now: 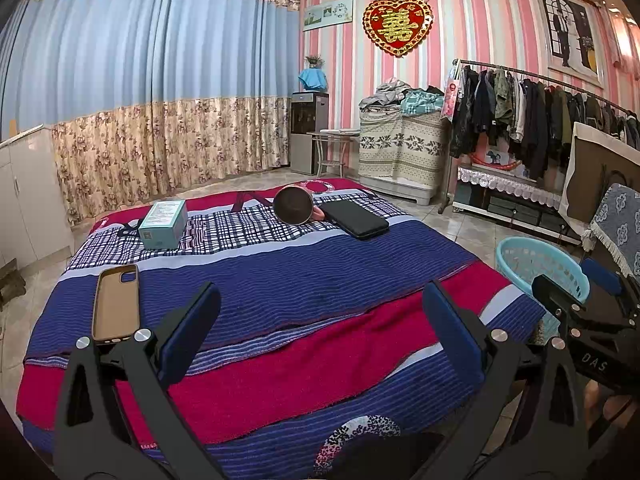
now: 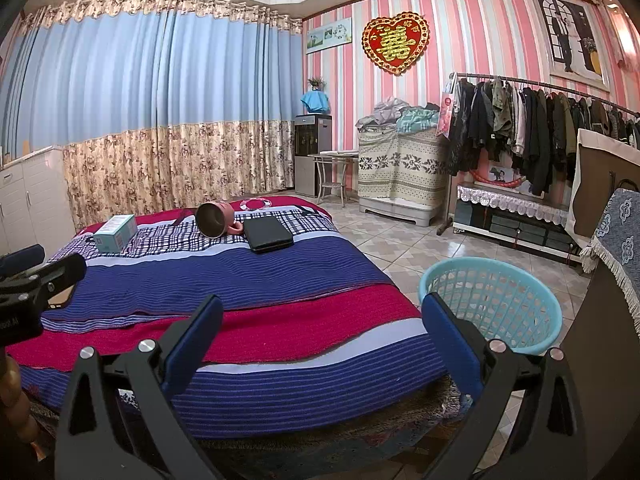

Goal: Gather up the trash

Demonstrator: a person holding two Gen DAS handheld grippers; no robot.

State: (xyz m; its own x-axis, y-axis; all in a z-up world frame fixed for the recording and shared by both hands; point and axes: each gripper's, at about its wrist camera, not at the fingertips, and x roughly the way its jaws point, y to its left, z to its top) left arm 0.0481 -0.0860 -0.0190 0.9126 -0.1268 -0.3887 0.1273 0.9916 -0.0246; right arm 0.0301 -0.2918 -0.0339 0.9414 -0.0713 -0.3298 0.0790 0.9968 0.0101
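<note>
Striped bedding in blue, red and white covers a bed (image 1: 280,280) that fills the lower half of both wrist views, in a bedroom with pink striped walls and blue curtains. Nearest, the left gripper (image 1: 320,332) hangs over the foot of the bed with its fingers spread wide and nothing between them. The right gripper (image 2: 322,336) is likewise wide and empty, over the bed's right corner. Just beyond its right finger, a light blue basket (image 2: 496,300) stands on the tiled floor beside the bed, apparently the place for the trash.

On the bed, a tan phone case (image 1: 116,304) lies inside up close to the left gripper. Farther off lie a small teal box (image 1: 164,224), a pink mug (image 1: 294,205) on its side with its mouth toward the cameras, and a flat black case (image 1: 354,219) touching the mug's handle.

Nothing here is plainly rubbish, so the main risk is picking the wrong thing; the box seems likeliest. The tipped mug could roll if knocked during a reach. The soft cover may bunch up under the fingers and get pinched along with an item.

The right gripper's body, seen from the left wrist view, reads "DAS". The print on the box is too small to read.
</note>
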